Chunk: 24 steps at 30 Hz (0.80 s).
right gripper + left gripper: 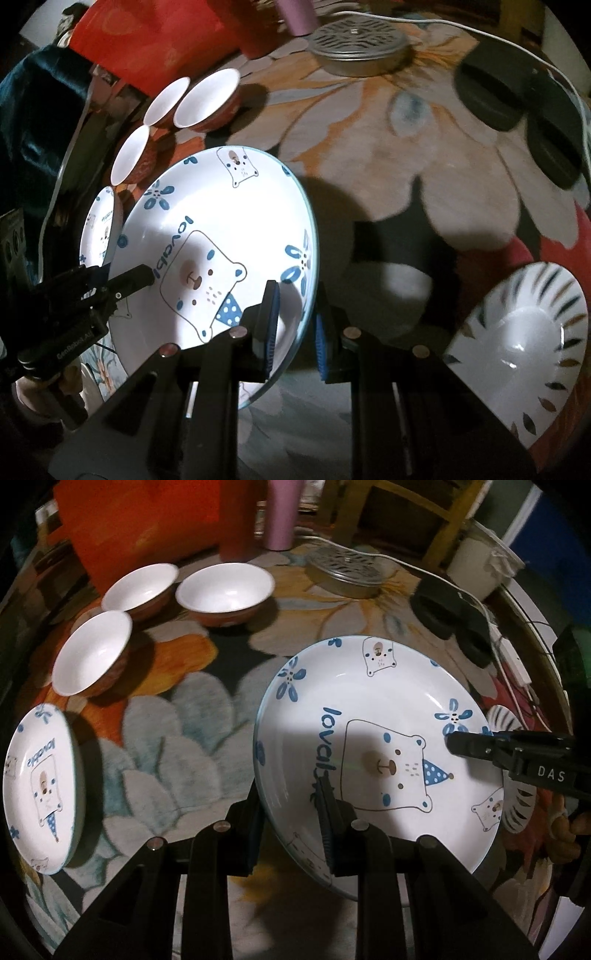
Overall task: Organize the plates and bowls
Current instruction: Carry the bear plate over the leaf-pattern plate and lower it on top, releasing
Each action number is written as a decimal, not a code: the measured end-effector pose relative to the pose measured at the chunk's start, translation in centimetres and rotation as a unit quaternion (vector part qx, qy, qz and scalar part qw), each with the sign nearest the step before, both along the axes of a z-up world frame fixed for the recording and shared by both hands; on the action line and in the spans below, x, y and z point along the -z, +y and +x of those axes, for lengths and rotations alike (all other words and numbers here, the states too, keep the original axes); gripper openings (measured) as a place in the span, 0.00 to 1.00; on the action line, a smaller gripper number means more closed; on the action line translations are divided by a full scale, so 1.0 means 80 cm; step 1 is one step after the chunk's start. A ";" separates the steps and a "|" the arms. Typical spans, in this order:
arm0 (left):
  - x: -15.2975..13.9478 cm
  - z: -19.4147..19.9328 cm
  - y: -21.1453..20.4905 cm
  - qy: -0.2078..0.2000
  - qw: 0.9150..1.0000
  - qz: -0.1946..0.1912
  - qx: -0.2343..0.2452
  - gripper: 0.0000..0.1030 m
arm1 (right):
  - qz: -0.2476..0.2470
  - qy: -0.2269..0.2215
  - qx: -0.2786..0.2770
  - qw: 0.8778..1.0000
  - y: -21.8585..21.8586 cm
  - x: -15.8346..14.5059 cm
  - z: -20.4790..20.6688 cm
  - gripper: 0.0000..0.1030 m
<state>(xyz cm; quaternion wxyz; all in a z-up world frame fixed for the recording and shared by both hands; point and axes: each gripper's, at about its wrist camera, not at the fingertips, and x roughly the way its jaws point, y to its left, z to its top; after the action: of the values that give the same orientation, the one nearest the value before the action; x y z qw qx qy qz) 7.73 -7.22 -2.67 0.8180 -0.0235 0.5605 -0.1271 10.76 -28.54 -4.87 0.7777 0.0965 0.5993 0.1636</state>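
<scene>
A white plate with a blue bear print hangs tilted above the flowered tablecloth, held from two sides. My left gripper is shut on its near rim, and it also shows in the right wrist view. My right gripper is shut on the opposite rim and reaches in from the right in the left wrist view. A second bear plate lies on the cloth at the left. Three white bowls with orange outsides stand close together behind it.
A white plate with dark striped rim lies at the right. At the back are a perforated metal tin, a pink tumbler and a red bag. Black round pads and a white cable lie near the table's right edge.
</scene>
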 end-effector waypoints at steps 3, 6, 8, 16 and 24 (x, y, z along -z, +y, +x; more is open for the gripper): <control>-0.004 0.000 -0.018 -0.002 1.000 -0.003 0.011 0.26 | -0.001 0.001 0.013 1.000 -0.018 -0.002 -0.004 0.17; -0.006 0.000 -0.036 -0.003 1.000 -0.005 0.023 0.26 | -0.001 0.001 0.025 1.000 -0.035 -0.004 -0.010 0.17; -0.007 0.001 -0.047 -0.004 1.000 -0.007 0.027 0.26 | -0.002 0.002 0.032 0.999 -0.046 -0.006 -0.015 0.17; -0.015 0.000 -0.091 -0.010 0.998 -0.008 0.058 0.26 | -0.002 0.003 0.059 0.998 -0.085 -0.013 -0.032 0.17; -0.018 -0.004 -0.136 -0.012 0.996 -0.014 0.085 0.26 | -0.005 0.003 0.092 0.996 -0.127 -0.018 -0.044 0.17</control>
<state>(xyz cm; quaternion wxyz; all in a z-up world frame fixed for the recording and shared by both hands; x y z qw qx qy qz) 7.42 -18.13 -1.19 0.8103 0.0141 0.5491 -0.2044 7.21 -38.74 -3.47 0.7882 0.1478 0.5909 0.0878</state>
